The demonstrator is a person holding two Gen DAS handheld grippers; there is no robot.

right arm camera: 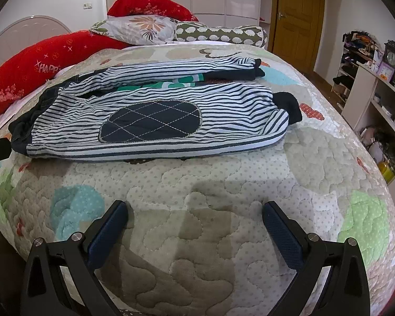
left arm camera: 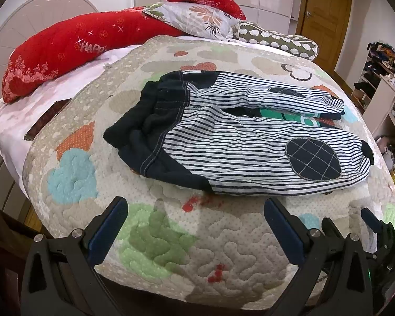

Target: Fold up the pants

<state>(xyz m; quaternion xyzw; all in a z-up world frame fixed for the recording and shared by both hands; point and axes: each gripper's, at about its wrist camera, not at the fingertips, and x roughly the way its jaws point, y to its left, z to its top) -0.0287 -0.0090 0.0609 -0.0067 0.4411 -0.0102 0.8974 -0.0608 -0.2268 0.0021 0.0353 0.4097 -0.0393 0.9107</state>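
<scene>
Small striped pants [left arm camera: 223,137] with a dark waistband, dark oval knee patches and dark cuffs lie spread flat on the quilted bed cover [left arm camera: 171,237], waistband to the left, legs to the right. They also show in the right wrist view [right arm camera: 158,115]. My left gripper [left arm camera: 196,210] is open and empty, hovering over the cover just short of the near leg. My right gripper [right arm camera: 194,212] is open and empty, over the cover in front of the near leg. A part of the right gripper shows at the lower right of the left wrist view [left arm camera: 374,223].
Red pillows [left arm camera: 65,50], a floral pillow [left arm camera: 194,18] and a spotted bolster [left arm camera: 276,39] lie at the bed's head. Shelves with clutter [right arm camera: 376,92] stand along the right wall. A wooden door [right arm camera: 297,13] is at the back.
</scene>
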